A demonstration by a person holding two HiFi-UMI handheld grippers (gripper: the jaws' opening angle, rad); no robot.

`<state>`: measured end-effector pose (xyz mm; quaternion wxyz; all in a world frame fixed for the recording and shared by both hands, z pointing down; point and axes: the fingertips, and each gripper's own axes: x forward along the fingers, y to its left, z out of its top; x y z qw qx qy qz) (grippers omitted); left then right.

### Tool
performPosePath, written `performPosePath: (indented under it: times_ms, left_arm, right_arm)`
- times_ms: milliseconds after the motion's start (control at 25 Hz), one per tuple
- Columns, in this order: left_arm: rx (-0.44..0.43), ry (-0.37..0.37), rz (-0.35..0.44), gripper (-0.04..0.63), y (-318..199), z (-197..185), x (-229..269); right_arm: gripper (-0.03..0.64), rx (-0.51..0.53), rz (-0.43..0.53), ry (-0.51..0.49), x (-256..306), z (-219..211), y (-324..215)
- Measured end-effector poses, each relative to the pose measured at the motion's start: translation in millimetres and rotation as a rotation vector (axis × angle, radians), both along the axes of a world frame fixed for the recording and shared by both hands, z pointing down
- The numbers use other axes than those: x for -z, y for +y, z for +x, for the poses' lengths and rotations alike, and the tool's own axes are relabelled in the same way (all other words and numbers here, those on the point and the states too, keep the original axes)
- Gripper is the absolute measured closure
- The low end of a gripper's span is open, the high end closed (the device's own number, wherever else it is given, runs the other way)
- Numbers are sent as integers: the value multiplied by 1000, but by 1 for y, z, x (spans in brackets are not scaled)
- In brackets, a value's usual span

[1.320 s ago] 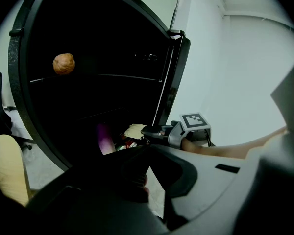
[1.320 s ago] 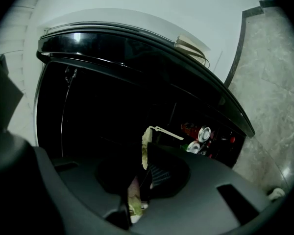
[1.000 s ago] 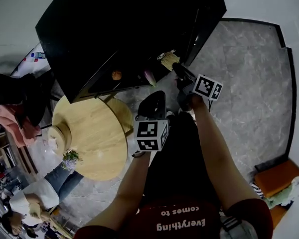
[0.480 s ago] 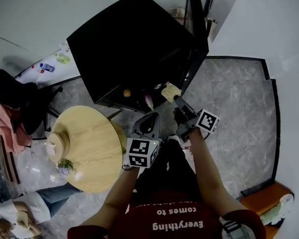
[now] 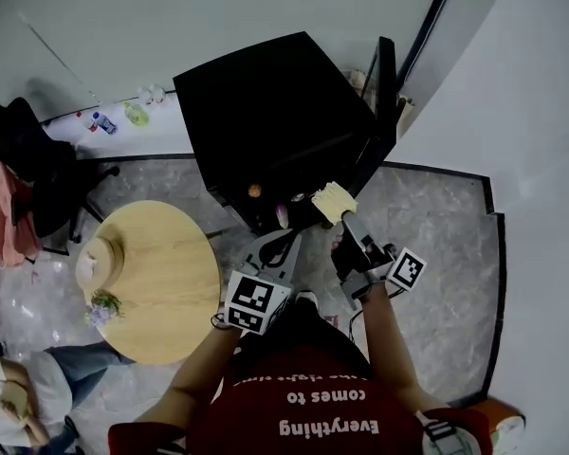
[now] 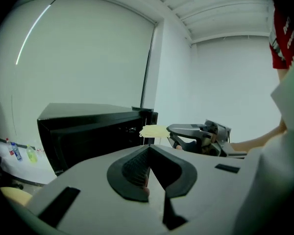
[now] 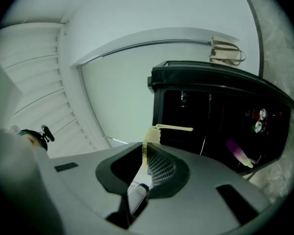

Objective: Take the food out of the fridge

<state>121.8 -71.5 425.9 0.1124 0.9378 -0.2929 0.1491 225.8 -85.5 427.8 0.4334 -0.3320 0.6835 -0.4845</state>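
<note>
Fridge (image 5: 275, 102) holds orange item (image 5: 254, 191), purple item (image 5: 282, 216)

Red short-sleeved shirt (image 5: 266, 420) — white lettering across it; trousers (image 5: 299, 335) dark, perhaps black.

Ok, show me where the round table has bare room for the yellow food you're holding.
The round table is bare across its right half, the side toward the left gripper. Its left edge is crowded: a pale hat-shaped thing and a small bunch of flowers sit there. The right gripper holds the yellow food.
</note>
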Motion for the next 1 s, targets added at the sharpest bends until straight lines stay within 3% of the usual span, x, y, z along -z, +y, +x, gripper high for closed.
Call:
performPosePath:
  times_ms: [160, 320, 720, 1000]
  left_arm:
    - [6, 16, 66, 594, 2, -16, 24]
    - [88, 60, 68, 594, 9, -48, 31]
    - [474, 91, 69, 594, 24, -180, 24]
    - [776, 70, 48, 594, 54, -274, 16]
  right_arm:
    - [581, 110, 63, 41, 30, -32, 5]
    - [581, 243, 81, 88, 38, -75, 7]
    - [581, 665, 132, 53, 41, -237, 3]
    - [581, 918, 95, 40, 22, -342, 18]
